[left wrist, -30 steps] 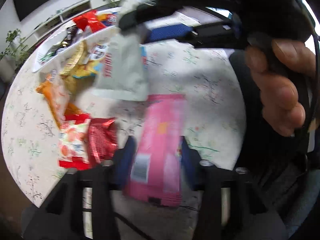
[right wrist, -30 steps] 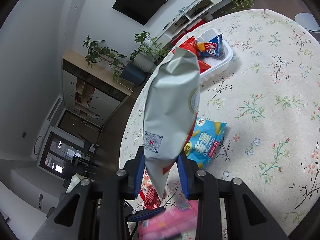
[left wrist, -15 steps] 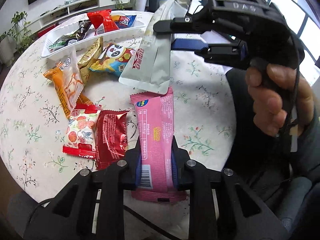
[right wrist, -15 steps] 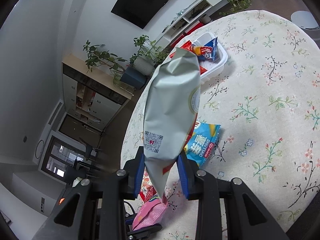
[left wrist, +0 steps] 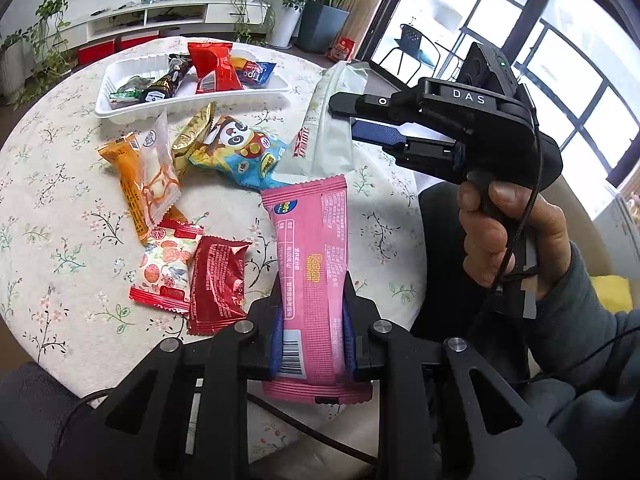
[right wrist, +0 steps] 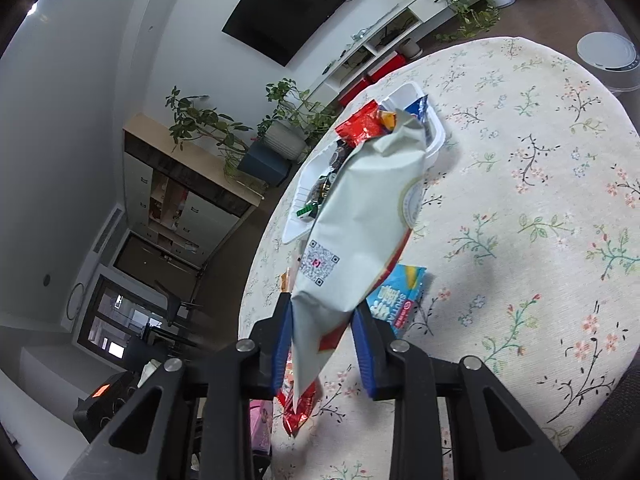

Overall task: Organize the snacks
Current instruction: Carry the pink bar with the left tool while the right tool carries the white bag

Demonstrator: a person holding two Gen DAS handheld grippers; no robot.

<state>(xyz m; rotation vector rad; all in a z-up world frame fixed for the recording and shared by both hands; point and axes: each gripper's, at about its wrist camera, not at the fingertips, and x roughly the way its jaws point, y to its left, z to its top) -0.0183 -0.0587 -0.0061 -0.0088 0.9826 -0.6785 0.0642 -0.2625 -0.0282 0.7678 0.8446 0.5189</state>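
Observation:
My left gripper (left wrist: 312, 336) is shut on a long pink snack packet (left wrist: 310, 264) and holds it above the near edge of the round floral table (left wrist: 48, 216). My right gripper (right wrist: 324, 344) is shut on a pale grey-green snack bag (right wrist: 356, 224) held in the air; the bag also shows in the left wrist view (left wrist: 330, 128), with the right gripper (left wrist: 356, 118) at the upper right. A white tray (left wrist: 120, 110) with several snacks stands at the far side of the table.
Loose packets lie on the table: an orange one (left wrist: 138, 184), a blue panda one (left wrist: 240, 152), a gold one (left wrist: 192, 136), a red-and-white one (left wrist: 168, 268) and a dark red one (left wrist: 216, 284). A blue packet (right wrist: 396, 296) lies under the held bag.
The left gripper has lifted and pulled back with the pink packet, so more of the table shows. The right gripper has swung the grey-green bag towards the tray.

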